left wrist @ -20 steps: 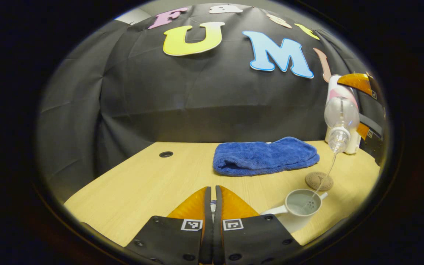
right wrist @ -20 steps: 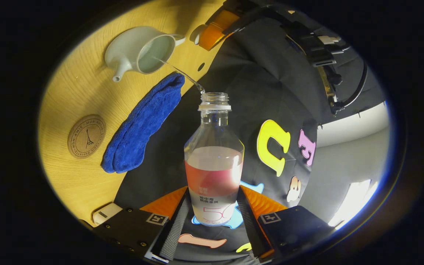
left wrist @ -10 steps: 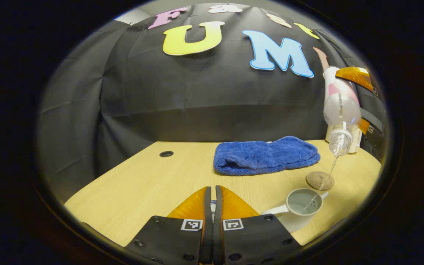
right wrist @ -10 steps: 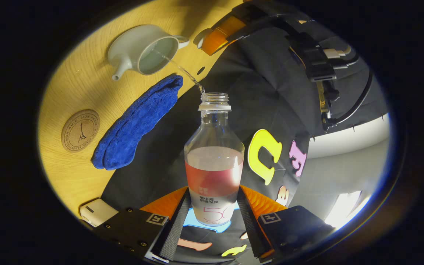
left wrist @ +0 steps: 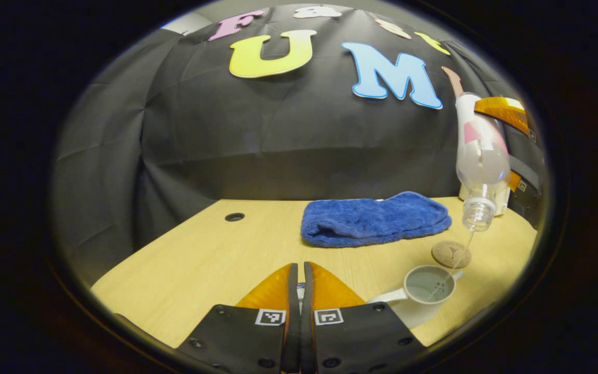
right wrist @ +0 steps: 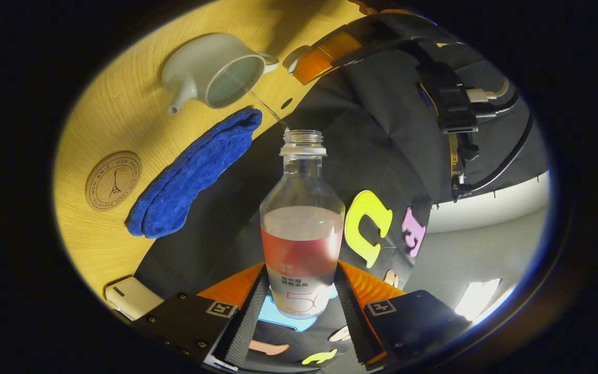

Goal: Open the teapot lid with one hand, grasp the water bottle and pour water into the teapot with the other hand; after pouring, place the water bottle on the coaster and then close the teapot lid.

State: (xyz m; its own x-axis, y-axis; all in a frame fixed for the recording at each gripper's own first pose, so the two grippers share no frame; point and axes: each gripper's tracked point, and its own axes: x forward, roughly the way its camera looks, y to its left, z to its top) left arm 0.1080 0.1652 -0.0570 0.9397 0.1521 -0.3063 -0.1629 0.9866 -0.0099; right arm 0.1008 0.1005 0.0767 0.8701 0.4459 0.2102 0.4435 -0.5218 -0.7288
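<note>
A clear water bottle (right wrist: 301, 223) with a pink label is tipped neck-down, and my right gripper (right wrist: 301, 272) is shut on its lower body. A thin stream of water runs from its mouth into the open white teapot (right wrist: 216, 72). In the left gripper view the bottle (left wrist: 480, 161) hangs above the teapot (left wrist: 426, 291), which stands on the table's right. My left gripper (left wrist: 299, 275) is shut, with a sliver of the white lid (left wrist: 300, 289) between its fingers. The right gripper view shows that lid (right wrist: 293, 53) held clear, beside the teapot. A round cork coaster (left wrist: 450, 254) lies just behind the teapot.
A folded blue towel (left wrist: 374, 218) lies across the middle of the wooden table (left wrist: 216, 259), behind the coaster. A small white box (right wrist: 133, 297) sits at the back right by the wall. A cable hole (left wrist: 234, 217) marks the table's left rear.
The bottle has tilted steeper, and its neck has dropped closer to the teapot while the stream keeps running. My left gripper and the lid have stayed still.
</note>
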